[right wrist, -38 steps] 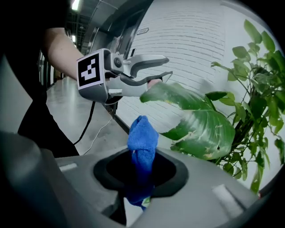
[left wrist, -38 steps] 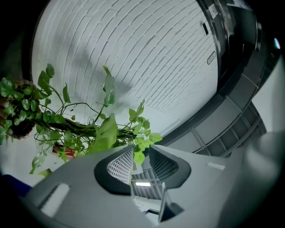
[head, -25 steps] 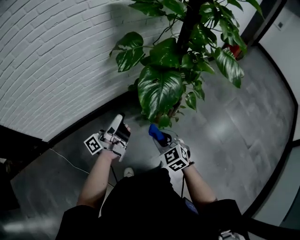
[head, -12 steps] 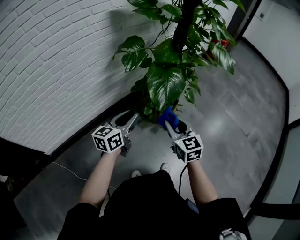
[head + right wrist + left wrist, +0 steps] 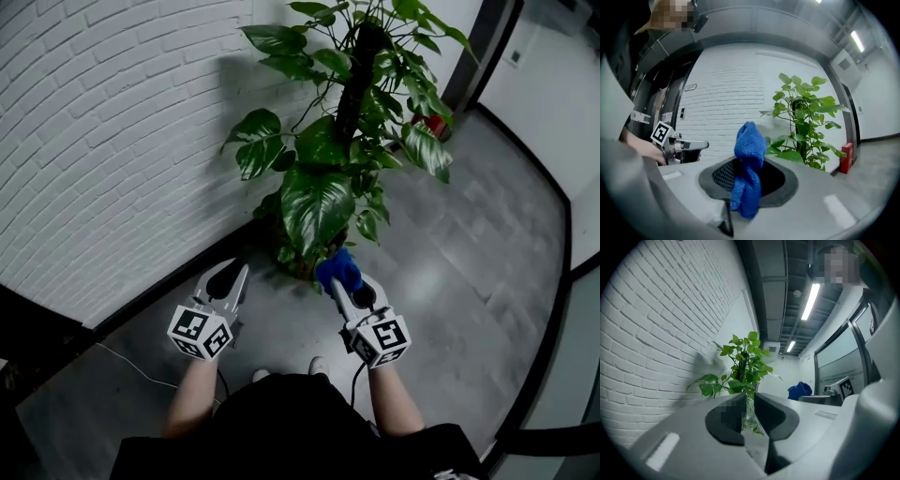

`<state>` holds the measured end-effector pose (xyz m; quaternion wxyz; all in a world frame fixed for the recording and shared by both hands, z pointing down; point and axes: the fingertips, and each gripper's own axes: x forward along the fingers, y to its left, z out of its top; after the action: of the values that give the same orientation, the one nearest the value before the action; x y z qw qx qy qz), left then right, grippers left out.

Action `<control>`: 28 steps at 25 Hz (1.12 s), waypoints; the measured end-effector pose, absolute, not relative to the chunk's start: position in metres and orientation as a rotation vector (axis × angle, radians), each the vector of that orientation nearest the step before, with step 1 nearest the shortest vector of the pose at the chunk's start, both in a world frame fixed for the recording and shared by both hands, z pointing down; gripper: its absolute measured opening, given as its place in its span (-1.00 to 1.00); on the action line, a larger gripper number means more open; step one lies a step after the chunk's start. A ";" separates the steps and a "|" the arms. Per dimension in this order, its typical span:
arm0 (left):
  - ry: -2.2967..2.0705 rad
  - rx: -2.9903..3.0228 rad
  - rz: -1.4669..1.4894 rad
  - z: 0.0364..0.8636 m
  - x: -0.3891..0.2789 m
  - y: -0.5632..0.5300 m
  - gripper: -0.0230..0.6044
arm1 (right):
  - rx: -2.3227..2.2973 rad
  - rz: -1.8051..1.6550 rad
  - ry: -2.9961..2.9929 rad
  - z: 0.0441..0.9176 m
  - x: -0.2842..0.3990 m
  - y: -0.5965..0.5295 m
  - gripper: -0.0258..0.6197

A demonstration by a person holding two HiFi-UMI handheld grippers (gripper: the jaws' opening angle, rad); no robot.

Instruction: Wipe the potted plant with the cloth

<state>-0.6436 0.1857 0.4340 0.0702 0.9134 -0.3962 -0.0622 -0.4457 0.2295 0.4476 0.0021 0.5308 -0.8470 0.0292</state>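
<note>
The brick wall (image 5: 103,141) filled the left side, and the grey floor (image 5: 469,281) spread to the right. The plant (image 5: 319,202) stood against the wall's foot, straight ahead of both grippers, its lowest big leaf hanging just beyond the cloth. The left gripper (image 5: 228,278) pointed level at the plant from the near left. Its jaws had just been closing and were almost together, with a thin slit between them and nothing in it. The right gripper (image 5: 345,286), beside it on the right, was clenched on the blue cloth (image 5: 337,269), which bunched up above the jaws. A small red object (image 5: 433,124) sat on the floor behind the plant.
</note>
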 end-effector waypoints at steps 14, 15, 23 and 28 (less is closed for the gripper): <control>-1.329 2.731 -0.276 0.414 -0.626 0.188 -0.75 | 1.725 -0.008 -2.628 0.425 -0.380 0.224 -0.59; -1.325 2.730 -0.275 0.411 -0.623 0.189 -0.75 | 1.727 -0.011 -2.627 0.423 -0.377 0.223 -0.60; -1.282 2.748 -0.247 0.415 -0.607 0.184 -0.75 | 1.727 0.016 -2.664 0.417 -0.382 0.214 -0.60; -1.249 2.730 -0.238 0.423 -0.599 0.181 -0.75 | 1.688 0.001 -2.676 0.422 -0.398 0.210 -0.60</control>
<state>-0.5985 0.1810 0.4234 0.0648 0.9046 -0.4138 -0.0787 -0.3978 0.2104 0.4223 -0.0113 0.5335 -0.8457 0.0003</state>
